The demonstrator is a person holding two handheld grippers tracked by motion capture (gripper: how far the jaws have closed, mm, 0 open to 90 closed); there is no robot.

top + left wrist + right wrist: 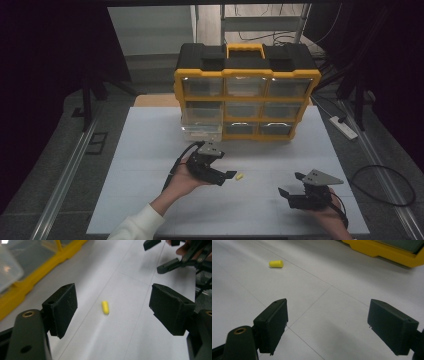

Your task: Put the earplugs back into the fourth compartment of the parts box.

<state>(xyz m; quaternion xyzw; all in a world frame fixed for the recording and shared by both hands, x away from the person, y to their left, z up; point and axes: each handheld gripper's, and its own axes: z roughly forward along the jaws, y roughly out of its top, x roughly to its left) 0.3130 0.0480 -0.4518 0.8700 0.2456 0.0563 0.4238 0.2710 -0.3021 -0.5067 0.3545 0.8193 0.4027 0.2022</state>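
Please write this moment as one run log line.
left gripper: open, facing yellow capsule | right gripper: open, empty | capsule on table

Black two-jaw tongs [231, 174] (grey triangular plates on top), black cables, white sleeve [137, 224]

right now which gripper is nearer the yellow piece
Left. The left gripper is open just beside the yellow piece, which lies on the table ahead between its jaws. The right gripper is open farther off, toward the table's right.
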